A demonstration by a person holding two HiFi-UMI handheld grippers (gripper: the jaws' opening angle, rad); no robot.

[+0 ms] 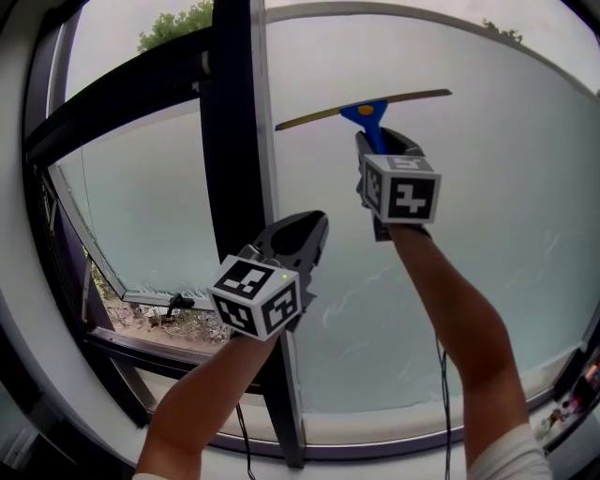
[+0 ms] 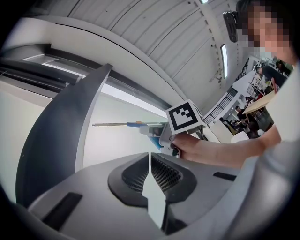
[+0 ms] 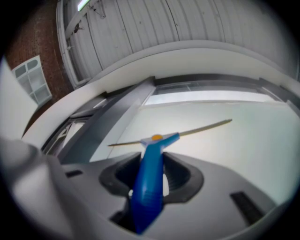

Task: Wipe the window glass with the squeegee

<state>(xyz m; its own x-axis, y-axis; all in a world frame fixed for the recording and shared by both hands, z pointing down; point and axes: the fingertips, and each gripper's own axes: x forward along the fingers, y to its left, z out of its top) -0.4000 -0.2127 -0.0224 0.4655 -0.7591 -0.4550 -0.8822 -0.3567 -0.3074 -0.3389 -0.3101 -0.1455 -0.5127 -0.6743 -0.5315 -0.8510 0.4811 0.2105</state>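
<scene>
Right tool [image 1: 384, 142] gripped the blue-handled squeegee [image 1: 368, 111], blade at twelve o'clock, presumably to start a downward stroke on pale window glass [image 1: 506, 206]; left tool [image 1: 312, 227], jaws together and empty, at seven.

Dark window post [image 1: 232, 141] stood upright, left of centre. Green foliage [image 1: 173, 26] showed outside, top left. Gravel and litter [image 1: 183, 323] lay on the outer sill. Ribbed ceiling [image 2: 154, 33] overhead; brick wall [image 3: 33, 42] at left.

The window glass [image 1: 487, 234] formed 1 wide pane right of the dark upright frame bar [image 1: 234, 141]. The squeegee [image 1: 370, 111] lay across the pane's upper part, though contact could not be told. At the lower left corner, a ledge [image 1: 131, 317] outside held dry litter [image 1: 202, 328].
</scene>
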